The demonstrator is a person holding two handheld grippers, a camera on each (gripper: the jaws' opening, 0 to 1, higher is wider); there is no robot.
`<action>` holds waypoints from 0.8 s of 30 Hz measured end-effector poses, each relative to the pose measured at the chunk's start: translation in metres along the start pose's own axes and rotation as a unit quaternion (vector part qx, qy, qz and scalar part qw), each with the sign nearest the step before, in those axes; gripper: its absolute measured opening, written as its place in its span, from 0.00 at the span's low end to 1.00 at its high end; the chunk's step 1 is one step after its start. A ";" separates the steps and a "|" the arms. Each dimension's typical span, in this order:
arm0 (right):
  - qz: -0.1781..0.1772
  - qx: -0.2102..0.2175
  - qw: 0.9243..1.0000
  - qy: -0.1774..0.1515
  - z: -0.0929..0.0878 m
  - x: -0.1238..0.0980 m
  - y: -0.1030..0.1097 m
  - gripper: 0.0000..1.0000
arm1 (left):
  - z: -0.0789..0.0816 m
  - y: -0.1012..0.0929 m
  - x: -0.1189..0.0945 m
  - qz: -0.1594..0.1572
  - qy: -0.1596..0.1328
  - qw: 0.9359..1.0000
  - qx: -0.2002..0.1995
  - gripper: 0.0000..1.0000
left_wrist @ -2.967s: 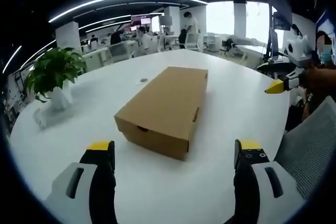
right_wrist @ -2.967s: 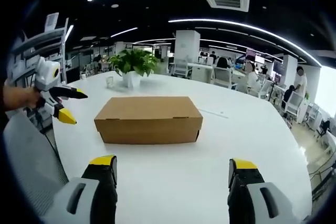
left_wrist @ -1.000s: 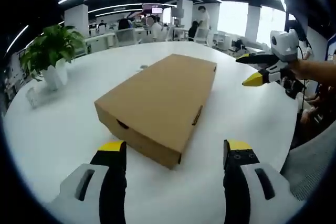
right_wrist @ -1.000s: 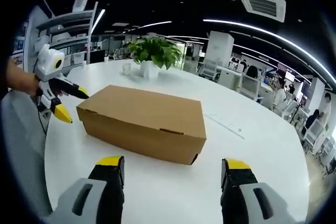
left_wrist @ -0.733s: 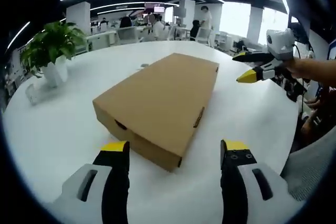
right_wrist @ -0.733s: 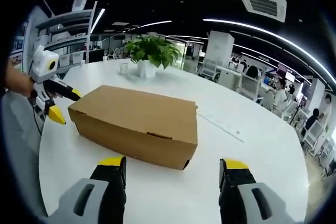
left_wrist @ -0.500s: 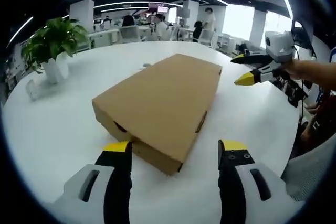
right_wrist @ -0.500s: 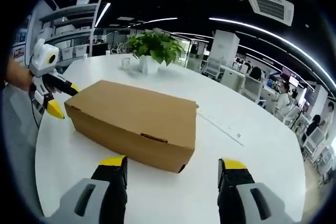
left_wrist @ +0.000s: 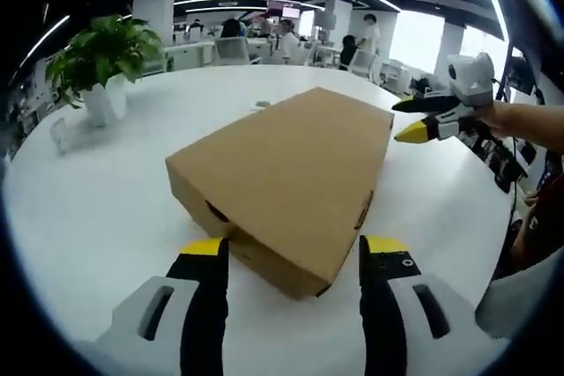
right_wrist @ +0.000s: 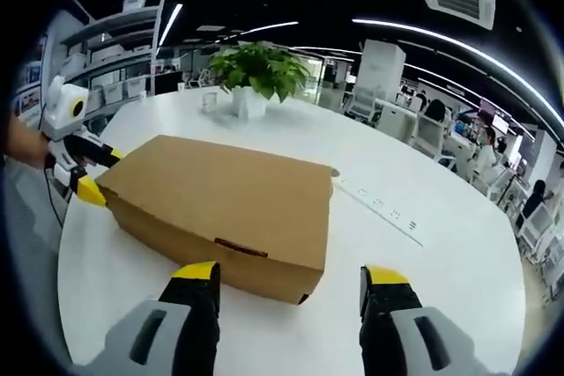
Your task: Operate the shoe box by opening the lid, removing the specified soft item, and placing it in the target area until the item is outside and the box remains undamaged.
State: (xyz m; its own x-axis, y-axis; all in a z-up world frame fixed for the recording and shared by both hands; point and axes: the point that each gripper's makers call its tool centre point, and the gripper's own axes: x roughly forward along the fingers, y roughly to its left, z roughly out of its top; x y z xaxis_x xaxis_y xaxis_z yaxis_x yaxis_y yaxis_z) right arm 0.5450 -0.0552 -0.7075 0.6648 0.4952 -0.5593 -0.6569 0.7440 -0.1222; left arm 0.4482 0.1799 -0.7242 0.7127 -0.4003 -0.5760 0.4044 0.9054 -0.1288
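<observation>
A plain brown cardboard shoe box (left_wrist: 291,173) lies on the round white table (left_wrist: 88,209) with its lid shut, so whatever it holds is hidden. My left gripper (left_wrist: 295,248) is open at one short end, its yellow-tipped jaws on either side of the near corner. In the right gripper view the shoe box (right_wrist: 220,195) shows its long side, and my right gripper (right_wrist: 289,273) is open just in front of that side. The right gripper (left_wrist: 423,119), held by a hand, hangs open by the box's far right corner. The left gripper (right_wrist: 81,172) sits at the box's left end.
A potted green plant (left_wrist: 101,59) in a white pot stands at the table's far left, and the plant (right_wrist: 256,68) is behind the box in the right gripper view. A socket strip (right_wrist: 379,209) is set into the table (right_wrist: 432,297). Office desks, chairs and people fill the background.
Both grippers have come closer to the box, which now looms larger between each pair of jaws. The box has stayed put with its lid shut.
</observation>
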 end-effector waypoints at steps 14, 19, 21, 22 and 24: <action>0.044 -0.012 0.999 -0.002 0.004 0.004 0.013 0.49 | -0.001 0.001 0.002 0.004 -0.004 1.000 -0.004 0.59; 0.051 -0.008 0.999 -0.005 0.003 0.005 0.017 0.45 | -0.001 0.000 0.002 0.001 -0.004 1.000 -0.004 0.59; 0.050 -0.007 0.999 -0.006 0.003 0.005 0.018 0.45 | -0.001 0.000 0.002 0.001 -0.005 1.000 -0.002 0.58; 0.049 -0.006 0.999 -0.007 0.003 0.005 0.018 0.45 | -0.001 0.000 0.002 0.001 -0.005 1.000 -0.002 0.58; 0.047 -0.004 0.999 -0.009 0.003 0.003 0.020 0.45 | -0.001 0.000 0.002 0.000 -0.003 1.000 -0.002 0.58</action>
State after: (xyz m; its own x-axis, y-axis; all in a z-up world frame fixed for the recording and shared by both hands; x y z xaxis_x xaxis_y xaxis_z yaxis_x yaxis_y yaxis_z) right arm 0.5348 -0.0371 -0.7089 0.6062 0.5715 -0.5532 -0.7197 0.6902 -0.0756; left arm 0.4487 0.1794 -0.7261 0.7167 -0.4012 -0.5704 0.4025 0.9059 -0.1315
